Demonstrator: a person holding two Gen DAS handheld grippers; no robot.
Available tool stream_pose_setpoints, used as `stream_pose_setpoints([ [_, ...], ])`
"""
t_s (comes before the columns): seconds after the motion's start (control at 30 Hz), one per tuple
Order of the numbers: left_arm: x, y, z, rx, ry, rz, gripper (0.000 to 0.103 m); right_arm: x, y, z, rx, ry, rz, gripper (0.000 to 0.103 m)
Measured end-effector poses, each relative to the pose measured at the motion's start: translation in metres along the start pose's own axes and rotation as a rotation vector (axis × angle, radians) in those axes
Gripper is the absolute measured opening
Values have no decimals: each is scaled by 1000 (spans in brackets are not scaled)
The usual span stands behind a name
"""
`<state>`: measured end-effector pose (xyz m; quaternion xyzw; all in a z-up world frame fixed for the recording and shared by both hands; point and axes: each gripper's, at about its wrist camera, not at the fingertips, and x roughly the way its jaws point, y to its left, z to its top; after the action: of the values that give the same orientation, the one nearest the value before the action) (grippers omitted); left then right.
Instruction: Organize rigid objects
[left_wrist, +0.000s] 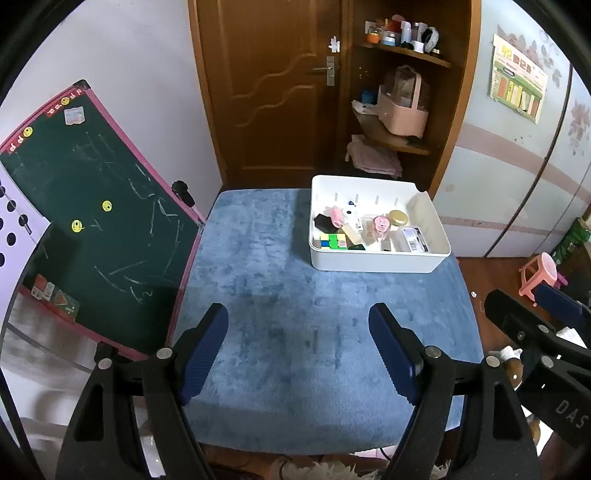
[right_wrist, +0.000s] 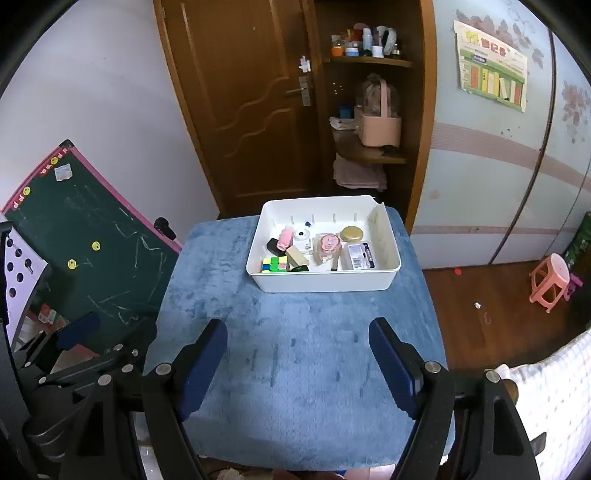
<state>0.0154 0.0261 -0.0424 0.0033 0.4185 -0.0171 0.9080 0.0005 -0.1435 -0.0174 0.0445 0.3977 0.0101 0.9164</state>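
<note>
A white bin (left_wrist: 373, 264) (right_wrist: 325, 284) stands at the far right of a blue plush table top (left_wrist: 295, 332) (right_wrist: 295, 369). Inside lie several small items: a colourful puzzle cube (left_wrist: 333, 242) (right_wrist: 274, 264), a gold round lid (left_wrist: 398, 218) (right_wrist: 351, 233), a pink piggy case (left_wrist: 381, 223) (right_wrist: 327, 243), a clear box with a label (left_wrist: 413, 238) (right_wrist: 358, 256) and a black block (left_wrist: 323, 222) (right_wrist: 273, 245). My left gripper (left_wrist: 299, 332) is open and empty over the near table. My right gripper (right_wrist: 298, 343) is open and empty there too.
A green chalkboard with a pink frame (left_wrist: 92, 221) (right_wrist: 85, 251) leans at the table's left edge. A wooden door (left_wrist: 273, 85) and a corner shelf (left_wrist: 399, 110) stand behind. A pink stool (right_wrist: 550, 278) is on the wooden floor at right.
</note>
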Motion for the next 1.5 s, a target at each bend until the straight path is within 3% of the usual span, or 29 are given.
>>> stream_pose_setpoints([
  [1.5, 12, -9, 6, 7, 39, -12, 81, 13, 0, 13, 8, 16, -14, 80],
])
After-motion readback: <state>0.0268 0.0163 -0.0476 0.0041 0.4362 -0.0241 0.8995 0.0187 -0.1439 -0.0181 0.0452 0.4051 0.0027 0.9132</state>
